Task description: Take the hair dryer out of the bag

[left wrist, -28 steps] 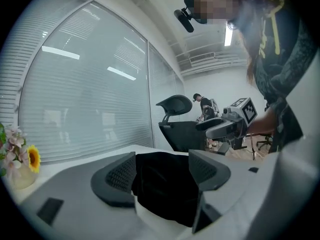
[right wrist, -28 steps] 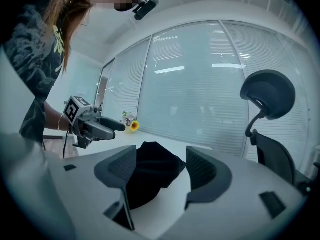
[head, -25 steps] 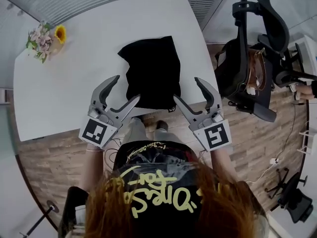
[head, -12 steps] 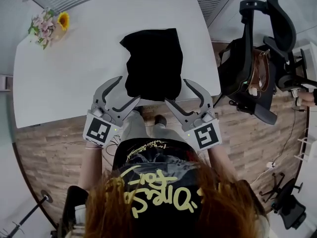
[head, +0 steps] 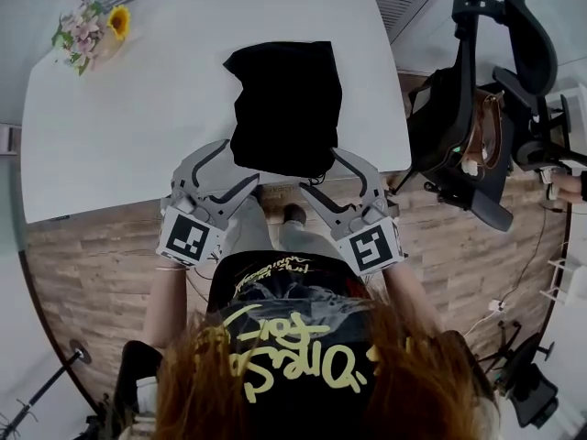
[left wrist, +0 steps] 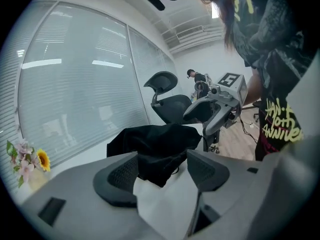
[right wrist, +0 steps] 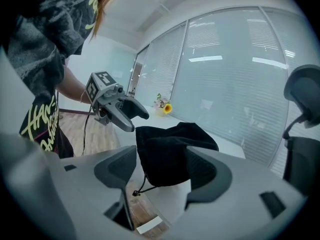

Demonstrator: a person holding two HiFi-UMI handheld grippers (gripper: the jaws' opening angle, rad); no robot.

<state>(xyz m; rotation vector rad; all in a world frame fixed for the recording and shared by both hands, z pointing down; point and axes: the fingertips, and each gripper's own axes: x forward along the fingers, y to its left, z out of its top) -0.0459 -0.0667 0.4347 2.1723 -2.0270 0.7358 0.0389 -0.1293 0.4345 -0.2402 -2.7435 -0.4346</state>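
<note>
**A:** Black bag [head: 284, 108] on a plain white worktop [head: 119, 136], and that's a stark contrast!

**B:** There's colour at the far left corner: a yellow sunflower [head: 117, 21] among pale pink blossoms [head: 78, 37].

**A:** The left gripper [head: 237, 163] and right gripper [head: 322, 170] are both light grey. Each cube wears black-and-white square markers.

**B:** Inside the jaws, dark grey pads [left wrist: 117, 176] with a fine dotted texture.

**A:** On the near side, a dark shirt [head: 275, 287] with yellow lettering, and reddish-brown hair [head: 413, 383] spilling over it.

**B:** The floor [head: 92, 255] shows a brown wood-plank pattern. The chair [head: 438, 131] on the right is black, and pale grey striped blinds run along the far side.
</note>
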